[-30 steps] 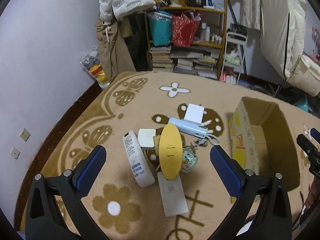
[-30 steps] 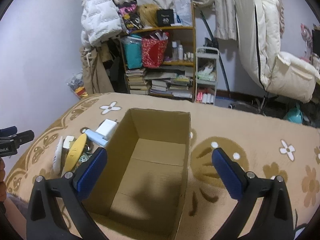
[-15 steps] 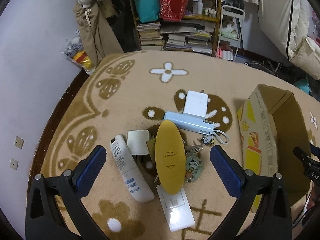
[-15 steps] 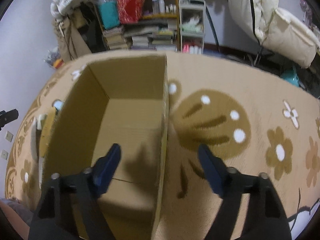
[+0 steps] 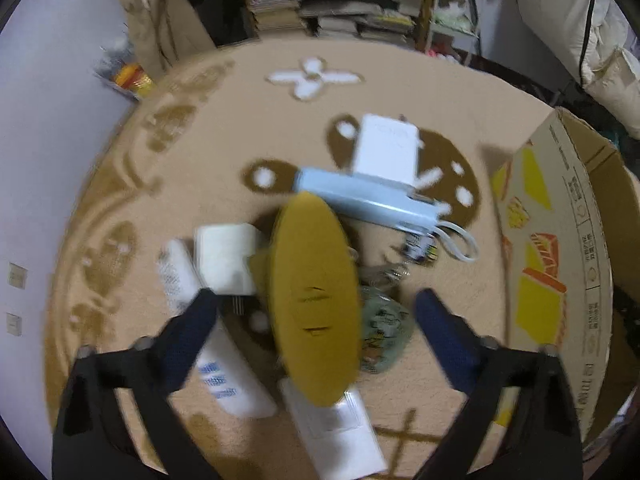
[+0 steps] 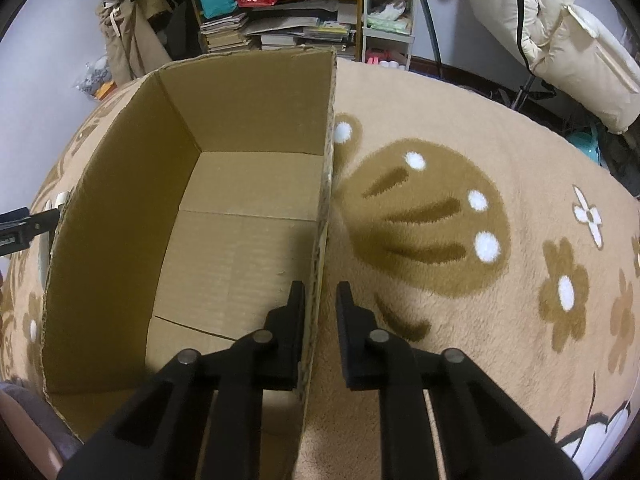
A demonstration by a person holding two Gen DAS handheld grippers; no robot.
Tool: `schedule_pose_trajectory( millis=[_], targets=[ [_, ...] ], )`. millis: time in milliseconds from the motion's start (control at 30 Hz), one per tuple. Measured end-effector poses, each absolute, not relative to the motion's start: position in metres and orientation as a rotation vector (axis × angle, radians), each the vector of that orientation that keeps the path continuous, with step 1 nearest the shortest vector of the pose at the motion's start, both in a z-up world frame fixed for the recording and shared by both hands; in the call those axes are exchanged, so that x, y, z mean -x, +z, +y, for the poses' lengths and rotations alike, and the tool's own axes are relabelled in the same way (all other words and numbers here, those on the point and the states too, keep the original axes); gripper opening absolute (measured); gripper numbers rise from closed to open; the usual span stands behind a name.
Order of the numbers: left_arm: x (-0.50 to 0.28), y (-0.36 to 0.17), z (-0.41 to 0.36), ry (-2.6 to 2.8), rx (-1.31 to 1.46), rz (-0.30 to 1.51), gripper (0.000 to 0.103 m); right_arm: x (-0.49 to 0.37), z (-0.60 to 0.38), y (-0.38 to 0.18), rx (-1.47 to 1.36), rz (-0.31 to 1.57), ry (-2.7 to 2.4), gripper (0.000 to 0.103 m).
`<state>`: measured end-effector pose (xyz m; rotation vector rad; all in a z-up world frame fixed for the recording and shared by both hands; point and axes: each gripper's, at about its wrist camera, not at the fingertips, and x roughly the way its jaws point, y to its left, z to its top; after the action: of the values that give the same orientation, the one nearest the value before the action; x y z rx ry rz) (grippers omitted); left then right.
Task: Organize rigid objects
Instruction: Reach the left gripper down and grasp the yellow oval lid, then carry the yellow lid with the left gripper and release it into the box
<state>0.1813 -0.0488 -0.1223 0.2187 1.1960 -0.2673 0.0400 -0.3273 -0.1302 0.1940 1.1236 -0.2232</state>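
Note:
A pile of small objects lies on the tan carpet in the left wrist view: a mustard-yellow oval case (image 5: 314, 320), a light-blue power bank (image 5: 368, 200), a white adapter (image 5: 386, 152), a white cube charger (image 5: 226, 258), a white bottle (image 5: 228, 376), a flat white panel (image 5: 340, 436) and a greenish keychain (image 5: 380, 332). My left gripper (image 5: 315, 295) is open, one finger on each side of the yellow case. My right gripper (image 6: 321, 286) has closed over the right wall of the empty cardboard box (image 6: 120, 220), with one finger inside and one outside.
The box (image 5: 548, 240) stands just right of the pile. Shelves of books and bags (image 6: 280, 20) line the far wall, and a white padded chair (image 6: 560, 40) stands at the back right. Flowered carpet (image 6: 480, 240) stretches to the right of the box.
My left gripper dropped toward the pile until the yellow case sat between its fingers. My right gripper moved to the box's right wall and its jaws closed from wide to narrow.

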Motion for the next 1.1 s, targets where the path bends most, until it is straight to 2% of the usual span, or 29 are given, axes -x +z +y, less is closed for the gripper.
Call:
schedule_pose_trajectory(
  millis=[300,433,567,633,1100],
  targets=[
    [-0.197,-0.149,-0.044,-0.228,-0.17,1.27,0.085,-0.041,-0.33,-0.131,-0.203,1.128,-0.213,0.016],
    [-0.206,-0.16,-0.033,-0.226,-0.073,1.32,0.078,-0.042,-0.33,-0.132,-0.207,1.133,-0.21,0.017],
    [-0.212,-0.159,-0.025,-0.211,-0.007,1.317,0.059,-0.043,-0.329,-0.132,-0.204,1.132,-0.209,0.016],
    [-0.215,-0.16,-0.021,-0.212,0.023,1.323,0.057,-0.043,-0.329,-0.133,-0.206,1.132,-0.207,0.016],
    [-0.199,-0.139,-0.028,-0.172,-0.051,1.266,0.056,-0.044,-0.327,-0.134,-0.207,1.128,-0.197,0.016]
  ],
)
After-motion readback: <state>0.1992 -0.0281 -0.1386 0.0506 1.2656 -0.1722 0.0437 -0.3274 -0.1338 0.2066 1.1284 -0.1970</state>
